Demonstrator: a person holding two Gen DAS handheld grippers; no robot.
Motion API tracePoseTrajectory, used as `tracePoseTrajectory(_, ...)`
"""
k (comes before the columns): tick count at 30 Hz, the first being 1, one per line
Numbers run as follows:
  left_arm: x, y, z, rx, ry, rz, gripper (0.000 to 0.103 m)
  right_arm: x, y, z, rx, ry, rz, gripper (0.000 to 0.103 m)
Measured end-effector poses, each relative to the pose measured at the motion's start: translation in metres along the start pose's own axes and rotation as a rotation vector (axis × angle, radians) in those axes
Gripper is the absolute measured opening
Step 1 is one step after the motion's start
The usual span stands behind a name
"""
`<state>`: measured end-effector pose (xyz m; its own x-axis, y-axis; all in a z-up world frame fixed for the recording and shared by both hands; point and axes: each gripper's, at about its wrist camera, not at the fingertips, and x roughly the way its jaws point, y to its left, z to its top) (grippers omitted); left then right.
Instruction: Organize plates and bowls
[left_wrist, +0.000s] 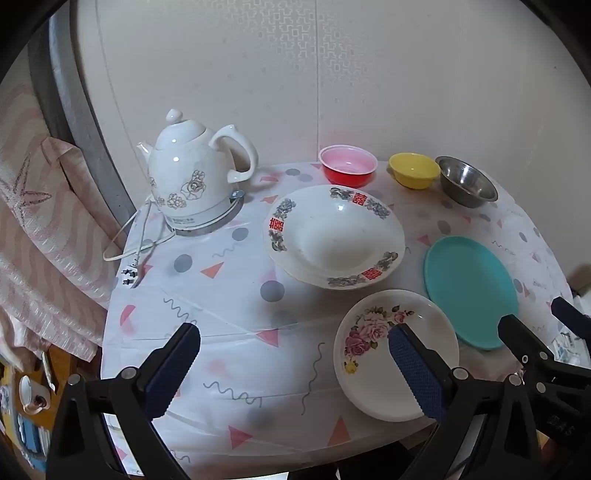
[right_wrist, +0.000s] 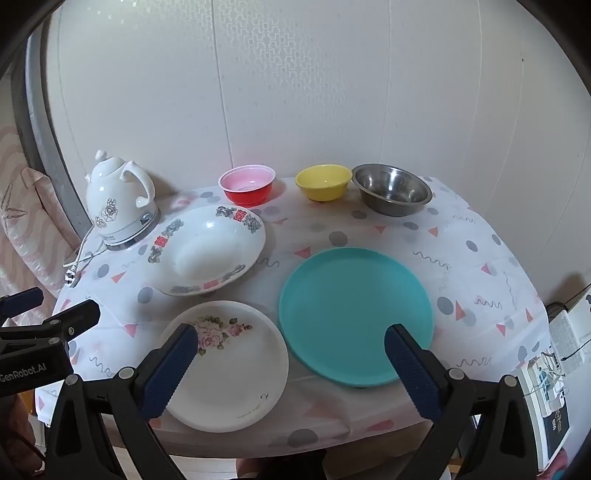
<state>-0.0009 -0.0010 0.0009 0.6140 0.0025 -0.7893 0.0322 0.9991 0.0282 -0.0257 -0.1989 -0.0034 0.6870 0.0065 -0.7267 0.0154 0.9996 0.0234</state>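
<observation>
Six dishes sat loose on the surface (left_wrist: 229, 325), none stacked yet. Left wrist view: left tongs (left_wrist: 293, 363) spread wide, empty, above the near edge; rose plate (left_wrist: 373, 373) under the right finger, big rimmed bowl (left_wrist: 334, 236) behind, kettle (left_wrist: 195, 177) far left. Right wrist view: right tongs (right_wrist: 290, 363) also released, empty, straddling the rose plate and teal plate (right_wrist: 354, 314); red bowl (right_wrist: 248, 184), yellow bowl (right_wrist: 323, 181) and steel bowl (right_wrist: 392, 192) along the wall. Risk: thin flat rims likely slip from the pads; rose plate near the edge could get pushed off.
</observation>
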Motion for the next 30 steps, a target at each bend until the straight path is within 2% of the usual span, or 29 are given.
tracePoseTrajectory(11,0.0003,-0.0087,-0.0016,0.002,0.004,0.009,0.103,0.0008,-0.0043,-0.0004,0.008,0.006,0.010,0.103)
tracePoseTrajectory(30,0.0051,-0.0004,-0.0007,-0.008,0.015,-0.007,0.103,-0.0030,-0.0057,-0.0013,0.033,0.005,0.001,0.103)
